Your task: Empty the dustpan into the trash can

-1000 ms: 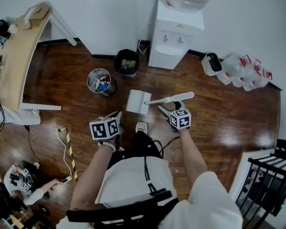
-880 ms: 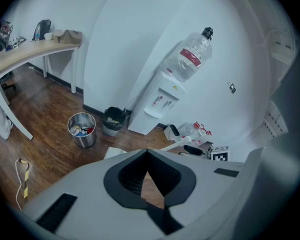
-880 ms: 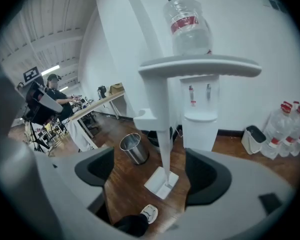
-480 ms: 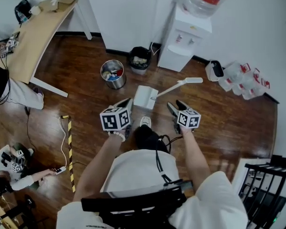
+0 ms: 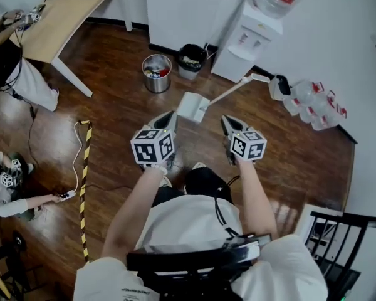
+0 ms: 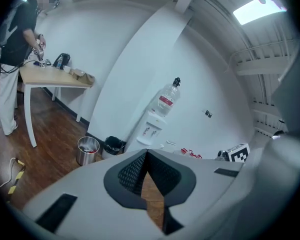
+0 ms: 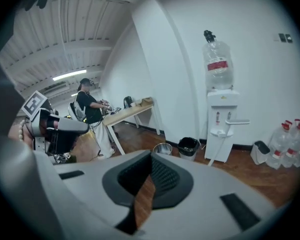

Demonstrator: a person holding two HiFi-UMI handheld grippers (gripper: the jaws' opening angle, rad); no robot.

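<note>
— Head view: where's the dustpan (image 5: 192, 107)?
— On the floor, ahead of the left tongs (image 5: 168, 116) and the right tongs (image 5: 226, 123), touching neither. The metal trash can (image 5: 156, 73) stands farther off, beyond the left tongs.
— And the grip?
— Left tongs closed, tips together, empty. Right tongs have just been closing, with nothing between them.

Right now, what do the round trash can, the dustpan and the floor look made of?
Round trash can: likely bare metal, going by its silvery, shiny wall.
Dustpan: probably plastic, since it is matte off-white and one colour throughout.
Floor: wood or wood-look laminate, with dark brown planks and glossy reflections.
</note>
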